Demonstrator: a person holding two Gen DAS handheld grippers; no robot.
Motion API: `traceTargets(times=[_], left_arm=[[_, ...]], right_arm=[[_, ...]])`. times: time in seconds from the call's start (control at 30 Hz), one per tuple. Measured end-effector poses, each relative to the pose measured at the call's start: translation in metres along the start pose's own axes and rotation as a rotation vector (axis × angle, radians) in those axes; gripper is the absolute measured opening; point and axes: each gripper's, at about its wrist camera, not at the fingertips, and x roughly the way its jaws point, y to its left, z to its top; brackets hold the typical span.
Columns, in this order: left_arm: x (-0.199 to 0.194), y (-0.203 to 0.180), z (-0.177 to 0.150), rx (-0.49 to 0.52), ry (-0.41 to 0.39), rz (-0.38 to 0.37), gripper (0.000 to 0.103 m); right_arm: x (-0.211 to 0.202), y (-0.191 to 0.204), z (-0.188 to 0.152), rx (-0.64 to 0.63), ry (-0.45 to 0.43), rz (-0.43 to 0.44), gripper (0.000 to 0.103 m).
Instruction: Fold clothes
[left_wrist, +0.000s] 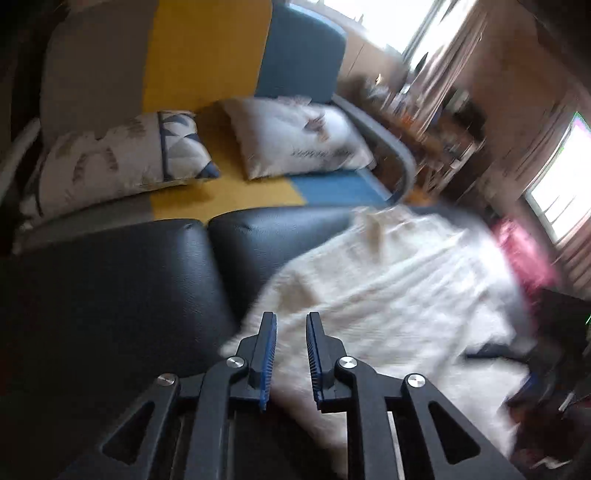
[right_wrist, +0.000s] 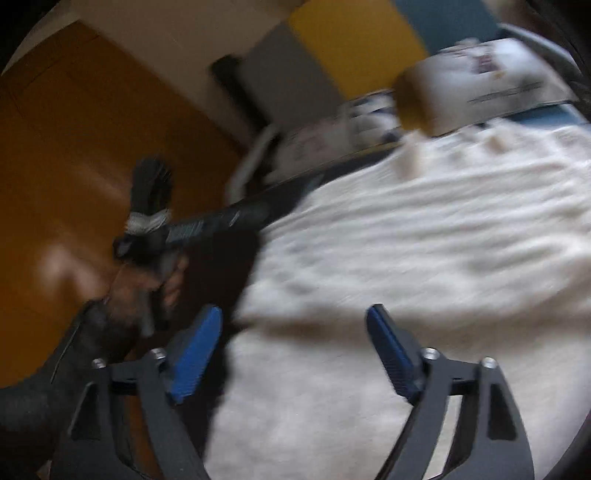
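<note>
Left wrist view: the left gripper (left_wrist: 290, 317) is seen w/ blue-padded jaws a narrow gap apart, nothing pinched between them. A cream-white ribbed knit garment (left_wrist: 388, 291) is spread over black padded leather cushions (left_wrist: 122, 280), its near edge under the fingertips. Behind, a grey/yellow/blue sofa (left_wrist: 207, 55) w/ two patterned pillows (left_wrist: 303, 136) is seen.

Right wrist view: the right gripper (right_wrist: 295, 314) is shown w/ jaws wide apart, empty, above the garment's (right_wrist: 424, 240) lower-left part. At left, a hand (right_wrist: 147, 291) is seen gripping the other tool's handle. Frame is blurred; orange-brown floor (right_wrist: 66, 147) beyond.
</note>
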Motion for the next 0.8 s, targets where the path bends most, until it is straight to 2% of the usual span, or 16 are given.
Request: traceTargets(times=[0.07, 0.17, 0.23, 0.4, 0.5, 0.6, 0.67, 0.8], left_arm=[[-0.004, -0.015, -0.007, 0.069, 0.026, -0.019, 0.016], [0.013, -0.027, -0.012, 0.140, 0.116, 0.021, 0.016], [0.025, -0.032, -0.014, 0.174, 0.172, 0.052, 0.016], [0.042, -0.032, -0.011, 0.184, 0.237, 0.031, 0.016], [0.054, -0.026, -0.006, 0.176, 0.272, 0.020, 0.016], [0.064, -0.019, -0.005, 0.172, 0.302, 0.015, 0.016], [0.068, -0.016, -0.006, 0.169, 0.313, 0.014, 0.016], [0.073, -0.014, -0.005, 0.147, 0.307, 0.018, 0.016]], right_arm=[[0.025, 0.021, -0.015, -0.050, 0.040, 0.014, 0.085], [0.063, 0.042, -0.028, -0.101, 0.074, -0.042, 0.085], [0.079, 0.049, -0.030, -0.109, 0.046, -0.086, 0.085], [0.102, 0.055, -0.022, -0.123, 0.009, -0.077, 0.085], [0.111, 0.060, -0.015, -0.146, 0.003, -0.031, 0.085], [0.133, 0.072, -0.010, -0.190, 0.059, 0.044, 0.086], [0.141, 0.075, -0.013, -0.214, 0.105, 0.093, 0.097], [0.152, 0.077, -0.015, -0.234, 0.163, 0.119, 0.099]])
